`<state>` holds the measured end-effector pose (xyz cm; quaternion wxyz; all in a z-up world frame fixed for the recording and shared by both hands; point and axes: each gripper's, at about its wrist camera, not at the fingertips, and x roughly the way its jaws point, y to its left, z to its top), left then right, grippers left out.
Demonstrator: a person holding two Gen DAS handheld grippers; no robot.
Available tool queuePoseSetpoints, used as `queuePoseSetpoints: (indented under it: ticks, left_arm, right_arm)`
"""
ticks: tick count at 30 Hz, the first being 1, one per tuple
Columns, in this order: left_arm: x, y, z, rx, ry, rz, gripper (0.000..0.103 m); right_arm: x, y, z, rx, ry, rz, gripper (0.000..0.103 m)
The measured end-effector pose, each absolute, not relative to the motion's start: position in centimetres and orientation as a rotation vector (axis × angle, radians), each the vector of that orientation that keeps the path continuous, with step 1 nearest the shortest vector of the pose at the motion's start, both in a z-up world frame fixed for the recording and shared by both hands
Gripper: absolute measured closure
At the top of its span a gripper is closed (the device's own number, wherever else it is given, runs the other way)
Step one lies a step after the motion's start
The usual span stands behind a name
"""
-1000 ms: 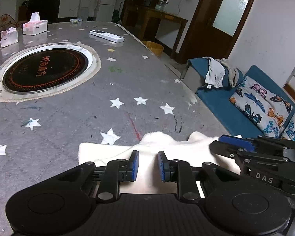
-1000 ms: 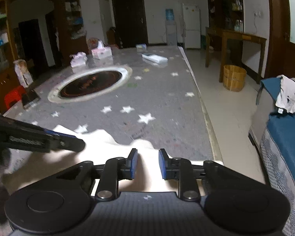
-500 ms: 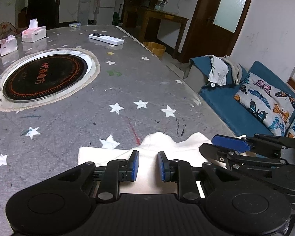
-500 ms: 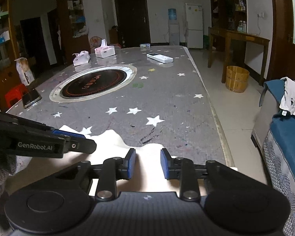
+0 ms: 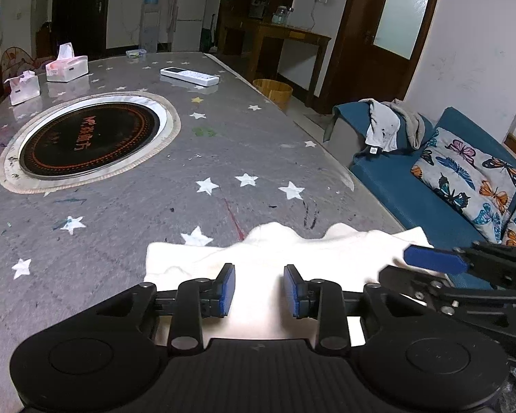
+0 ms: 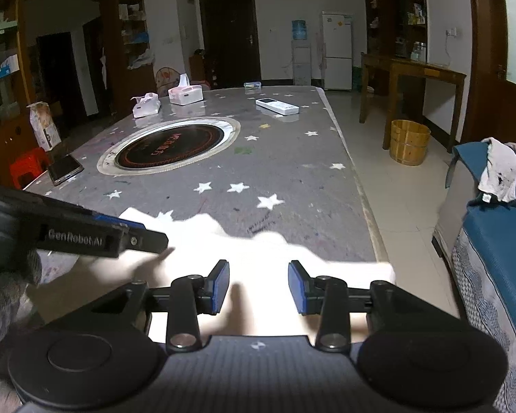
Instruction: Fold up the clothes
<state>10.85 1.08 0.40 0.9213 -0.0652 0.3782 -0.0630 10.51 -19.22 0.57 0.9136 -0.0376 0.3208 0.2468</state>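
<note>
A cream-white garment [image 5: 278,251] lies flat on the near end of the grey star-patterned table [image 5: 223,151]; it also shows in the right wrist view [image 6: 258,254]. My left gripper [image 5: 259,289] is open above the garment, with nothing between its blue pads. My right gripper [image 6: 259,287] is open above the garment's right part, empty. The right gripper [image 5: 440,265] shows at the right of the left wrist view. The left gripper [image 6: 134,234] shows at the left of the right wrist view.
A round black hotplate [image 5: 89,137] is set in the table [image 6: 292,172]. Beyond it are a white remote [image 5: 189,76] and two tissue boxes [image 5: 67,68]. A phone [image 6: 65,168] lies at the table's left edge. A blue sofa [image 5: 430,186] with clothes stands right; a wooden bucket [image 6: 409,141] is on the floor.
Both grippers have opened wider and risen a little above the garment. The garment stays flat on the table.
</note>
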Motion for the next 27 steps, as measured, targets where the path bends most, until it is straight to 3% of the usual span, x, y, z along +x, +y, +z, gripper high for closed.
queuePoseSetpoints:
  ticks: [16, 18, 25, 27]
  left_arm:
    - [6.6, 1.3, -0.3, -0.127, 0.771, -0.117, 0.062]
    - [6.3, 1.3, -0.1, -0.13, 0.764, -0.116, 0.06]
    - [5.0, 1.5, 0.2, -0.14, 0.754, -0.11, 0.052]
    - [4.6, 1.5, 0.3, -0.138, 0.75, -0.105, 0.048]
  right_arm:
    - [4.3, -23.3, -0.8, -0.01, 0.656, 0.472, 0.06]
    - [4.3, -23.0, -0.5, -0.018, 0.65, 0.472, 0.052]
    - [3.7, -22.0, -0.1, -0.043, 0.637, 0.481, 0.041]
    - [3.6, -21.8, -0.1, -0.043, 0.636, 0.48, 0.031]
